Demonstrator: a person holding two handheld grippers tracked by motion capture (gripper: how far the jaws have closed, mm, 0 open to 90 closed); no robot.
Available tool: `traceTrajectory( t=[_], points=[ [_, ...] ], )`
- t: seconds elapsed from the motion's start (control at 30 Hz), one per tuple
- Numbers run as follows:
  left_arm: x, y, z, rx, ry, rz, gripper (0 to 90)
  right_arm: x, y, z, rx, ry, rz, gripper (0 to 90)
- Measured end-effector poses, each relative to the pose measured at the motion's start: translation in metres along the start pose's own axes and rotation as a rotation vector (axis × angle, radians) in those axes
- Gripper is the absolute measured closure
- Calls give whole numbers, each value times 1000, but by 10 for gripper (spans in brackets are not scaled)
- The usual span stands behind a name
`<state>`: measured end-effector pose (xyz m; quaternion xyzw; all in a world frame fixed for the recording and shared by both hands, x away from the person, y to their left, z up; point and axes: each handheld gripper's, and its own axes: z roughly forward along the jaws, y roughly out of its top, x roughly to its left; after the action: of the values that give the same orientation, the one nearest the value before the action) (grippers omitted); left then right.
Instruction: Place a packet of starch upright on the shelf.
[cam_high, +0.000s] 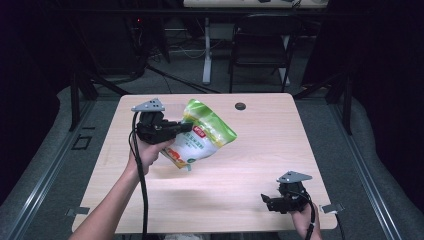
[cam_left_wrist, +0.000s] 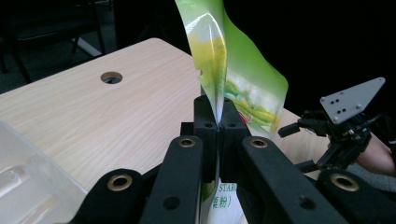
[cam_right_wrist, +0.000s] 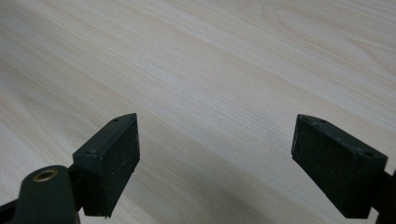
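A green and white food pouch (cam_high: 202, 135) hangs above the left half of the wooden table (cam_high: 250, 150), tilted, with my left gripper (cam_high: 186, 127) shut on its edge. In the left gripper view the two black jaws (cam_left_wrist: 215, 122) pinch the thin pouch (cam_left_wrist: 224, 70) flat between their pads, and the pouch rises upward from them. My right gripper (cam_high: 266, 200) rests low near the table's front right corner, held in a hand. Its jaws stand wide apart (cam_right_wrist: 215, 154) over bare wood, with nothing between them.
A round cable hole (cam_high: 240, 106) sits near the table's far edge. A dark chair (cam_high: 260, 45) and a desk leg (cam_high: 206, 50) stand beyond the table. A clear plastic piece (cam_left_wrist: 28, 182) shows at the lower left of the left gripper view.
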<state>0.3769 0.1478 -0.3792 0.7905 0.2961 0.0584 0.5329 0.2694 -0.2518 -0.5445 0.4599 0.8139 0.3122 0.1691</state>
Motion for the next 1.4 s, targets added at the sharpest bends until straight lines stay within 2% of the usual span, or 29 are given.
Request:
traceTrajectory(
  t=[0.53, 0.73, 1.4],
  points=[
    [19, 20, -7, -25, 55, -3, 893, 0, 0, -1, -1, -1, 1, 148],
    [30, 26, -9, -25, 89, -10, 892, 0, 0, 0, 4, 4, 2, 148],
    [77, 38, -19, -90, 199, -59, 892, 0, 0, -1, 6, 3, 0, 148]
  ],
)
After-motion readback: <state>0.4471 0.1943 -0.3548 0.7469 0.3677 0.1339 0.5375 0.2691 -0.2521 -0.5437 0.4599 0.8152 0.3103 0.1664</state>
